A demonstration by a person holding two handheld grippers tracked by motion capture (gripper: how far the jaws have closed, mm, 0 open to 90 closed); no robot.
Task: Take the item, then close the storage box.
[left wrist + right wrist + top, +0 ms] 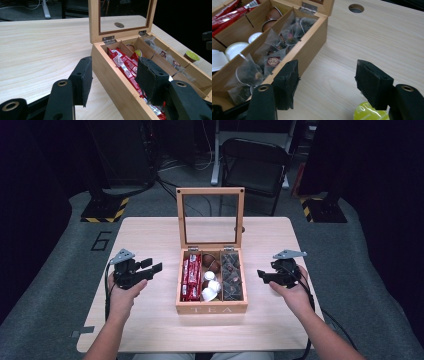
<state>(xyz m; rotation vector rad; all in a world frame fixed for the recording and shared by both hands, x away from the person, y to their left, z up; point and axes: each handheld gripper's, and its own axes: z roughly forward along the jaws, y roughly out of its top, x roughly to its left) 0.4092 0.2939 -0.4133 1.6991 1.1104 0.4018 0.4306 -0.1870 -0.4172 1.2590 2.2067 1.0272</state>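
A wooden tea box (210,309) stands mid-table, its glass-windowed lid (210,192) upright. Red sachets (191,276) fill its left compartment, brown and white capsules (211,282) the middle one, pyramid tea bags (231,275) the right one. My left gripper (150,267) hovers left of the box, open and empty. In the left gripper view it (115,72) points along the box wall (105,65) and the sachets (123,66). My right gripper (262,276) is right of the box, open, with bare table between the jaws (328,80). A green-lidded capsule (369,113) sits on the table under its right jaw, also visible beyond the box as the capsule (191,56).
A round hole (356,8) pierces the table behind the box on the right. A dark folding chair (255,165) stands beyond the far edge, beside black stands with striped bases (105,210). Bare wood lies on both sides of the box.
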